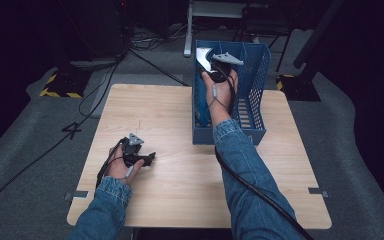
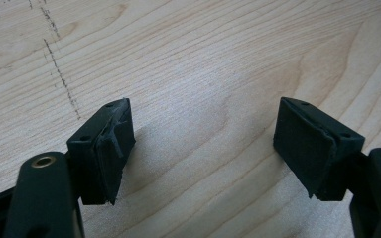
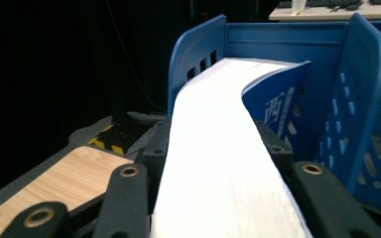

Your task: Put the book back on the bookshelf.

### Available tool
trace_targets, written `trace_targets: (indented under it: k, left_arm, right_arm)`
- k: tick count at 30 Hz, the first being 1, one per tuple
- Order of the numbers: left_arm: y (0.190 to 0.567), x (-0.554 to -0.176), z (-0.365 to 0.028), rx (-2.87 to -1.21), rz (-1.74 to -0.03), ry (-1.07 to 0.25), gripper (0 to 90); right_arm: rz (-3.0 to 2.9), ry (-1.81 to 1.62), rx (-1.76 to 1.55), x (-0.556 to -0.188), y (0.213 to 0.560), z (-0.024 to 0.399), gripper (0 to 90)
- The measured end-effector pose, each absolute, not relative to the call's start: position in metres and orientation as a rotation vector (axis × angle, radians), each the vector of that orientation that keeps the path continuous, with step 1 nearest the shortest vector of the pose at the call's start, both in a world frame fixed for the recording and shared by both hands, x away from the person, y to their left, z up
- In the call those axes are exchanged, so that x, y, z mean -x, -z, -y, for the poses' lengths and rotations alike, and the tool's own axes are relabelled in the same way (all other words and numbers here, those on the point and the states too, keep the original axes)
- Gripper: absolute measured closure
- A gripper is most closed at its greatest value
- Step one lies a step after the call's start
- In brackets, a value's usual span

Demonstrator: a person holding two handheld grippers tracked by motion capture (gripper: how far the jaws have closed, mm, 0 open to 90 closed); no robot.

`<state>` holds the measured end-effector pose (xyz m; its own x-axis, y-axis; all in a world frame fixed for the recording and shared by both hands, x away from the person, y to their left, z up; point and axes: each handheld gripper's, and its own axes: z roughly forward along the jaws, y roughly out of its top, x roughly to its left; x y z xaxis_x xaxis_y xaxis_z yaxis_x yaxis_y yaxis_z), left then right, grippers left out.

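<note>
The right gripper [image 3: 223, 198] sits closest to its own camera, and its two black jaws are clamped on a thick book with white page edges and a blue cover [image 3: 228, 148]. The page edges face up, so the book is standing on its edge, the way books go into a rack. The gripper squeezes both covers so the pages stay together and the book does not flop open.

The book is partly inside the blue plastic file rack with slotted walls [image 3: 362, 99]. It sits in the compartment by the rack's left wall, with a blue divider on its other side. It looks like the book is being put down into that slot. Whether its bottom already touches the rack floor is hidden.

In the high view the rack [image 1: 254, 85] stands at the far edge of the light wooden worktop [image 1: 180, 170], a bit toward the right side. The right gripper [image 1: 219, 70] reaches into the rack from above, on a hand with a blue denim sleeve.

The left gripper [image 1: 147, 159] waits near the left edge of the worktop, well apart from the rack. Its jaws stand wide apart with nothing between them, just bare wood [image 2: 203, 99]. It is probably resting there to stay out of the way.
</note>
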<state>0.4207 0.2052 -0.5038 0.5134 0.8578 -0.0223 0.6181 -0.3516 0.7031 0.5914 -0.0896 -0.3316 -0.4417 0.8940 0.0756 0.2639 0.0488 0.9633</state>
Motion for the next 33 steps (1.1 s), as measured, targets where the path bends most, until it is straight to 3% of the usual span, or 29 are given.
trace_targets:
  k: [14,17,33]
  left_arm:
    - [0.504,-0.418,-0.205,-2.097,-1.194,-0.466,24.5]
    - [0.504,-0.418,-0.205,-2.097,-1.197,-0.468,24.5]
    - [0.504,-0.403,-0.212,-2.076,-1.232,-0.479,24.3]
  right_arm:
    - [-1.788,-1.347,-1.113,-0.589,0.338,0.093,56.0]
    - [-1.817,-1.325,-1.092,-0.584,0.334,0.095,50.1]
    - [-1.901,-1.434,-0.990,-0.536,0.300,0.135,42.6]
